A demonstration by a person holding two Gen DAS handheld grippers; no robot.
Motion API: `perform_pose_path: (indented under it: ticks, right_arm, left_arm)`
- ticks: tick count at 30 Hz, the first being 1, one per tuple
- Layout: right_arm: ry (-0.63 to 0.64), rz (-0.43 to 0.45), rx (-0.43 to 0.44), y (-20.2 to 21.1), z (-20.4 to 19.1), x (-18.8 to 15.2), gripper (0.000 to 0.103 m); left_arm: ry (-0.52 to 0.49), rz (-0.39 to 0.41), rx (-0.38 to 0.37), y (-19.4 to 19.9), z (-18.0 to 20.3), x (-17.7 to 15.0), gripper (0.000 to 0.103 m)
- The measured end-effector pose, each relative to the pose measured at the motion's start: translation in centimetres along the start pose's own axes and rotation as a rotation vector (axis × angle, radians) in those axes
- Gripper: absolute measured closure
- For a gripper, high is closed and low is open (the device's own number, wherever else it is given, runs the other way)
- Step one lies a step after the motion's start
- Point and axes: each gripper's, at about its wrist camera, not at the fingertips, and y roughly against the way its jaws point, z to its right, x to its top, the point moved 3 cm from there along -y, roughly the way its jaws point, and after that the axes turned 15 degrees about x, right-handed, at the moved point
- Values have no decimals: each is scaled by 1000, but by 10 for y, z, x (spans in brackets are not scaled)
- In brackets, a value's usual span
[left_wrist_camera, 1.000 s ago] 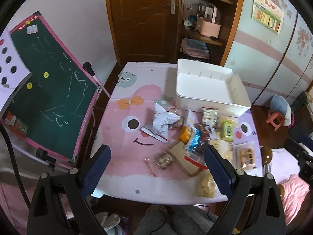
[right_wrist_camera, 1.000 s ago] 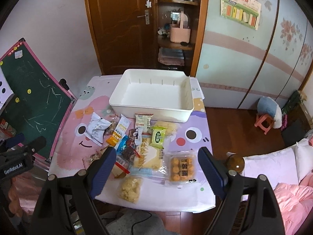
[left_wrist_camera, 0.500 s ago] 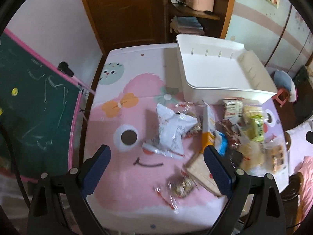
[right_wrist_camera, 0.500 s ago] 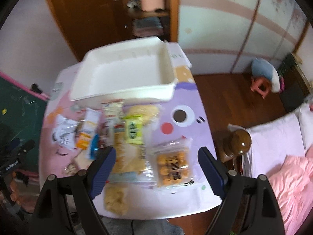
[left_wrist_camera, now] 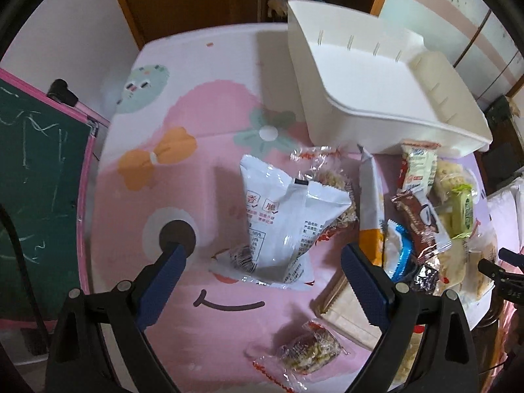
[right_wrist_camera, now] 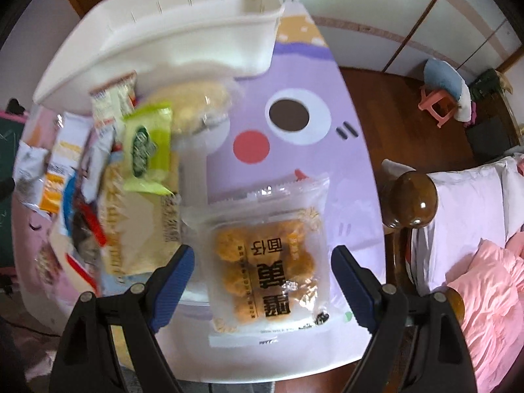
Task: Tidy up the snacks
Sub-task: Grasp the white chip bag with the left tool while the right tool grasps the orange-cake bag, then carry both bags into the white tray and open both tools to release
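Note:
Snack packs lie in a heap on the cartoon-print table. A white foil bag [left_wrist_camera: 281, 219] lies between the fingers of my left gripper [left_wrist_camera: 262, 258], which hangs open above it without touching. My right gripper [right_wrist_camera: 262, 262] points straight down, open, with a clear pack of round golden cakes [right_wrist_camera: 267, 258] below its gap. Beside that lie a green packet [right_wrist_camera: 147, 145], a large pale pack [right_wrist_camera: 137, 226] and more wrapped snacks [left_wrist_camera: 416, 209]. The empty white bin [left_wrist_camera: 370, 82] stands at the table's far side, also in the right wrist view as the bin [right_wrist_camera: 170, 42].
A small clear-wrapped nut bar [left_wrist_camera: 308, 353] lies near the front edge. A green chalkboard [left_wrist_camera: 32, 177] leans left of the table. On the right are a wooden bedpost knob [right_wrist_camera: 411, 201], pink bedding [right_wrist_camera: 484, 281] and a small pink stool [right_wrist_camera: 439, 104].
Both grippers have come down toward the table and tilted more steeply; the snacks now look much larger. The left sits over the white bag, the right over the cake pack. Both stayed open.

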Motion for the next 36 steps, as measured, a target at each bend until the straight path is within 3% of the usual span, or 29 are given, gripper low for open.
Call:
perform_pose_path:
  ticks: [12,14,16,18,19,25,36]
  right_arm:
    - [43,-79,-18,-36,9,1,20]
    - [41,-74,-12,-36,10,1,23]
    - [45,-70,-11,-35,12,1,29]
    - [50,-68,-6,-33,11,-1,36]
    - [48,-68,-3,-30,7,-1,38]
    - [37,-63,9,-22,5,-6,44]
    - [68,82,73,56,-19,5,44]
  left_arm:
    - [-37,-108,4,-43,7,3,12]
    - [-34,-137,6,-50,10,4,17]
    - [-33,-157,-4,-56,11,5,39]
    - [-27,-163,-30,-58,15,5,54]
    - [-23,-160,-39,-58,15,5,60]
    - [4,-121,-30,-41,17,4,70]
    - [-29,57,-29,60,24,18,71]
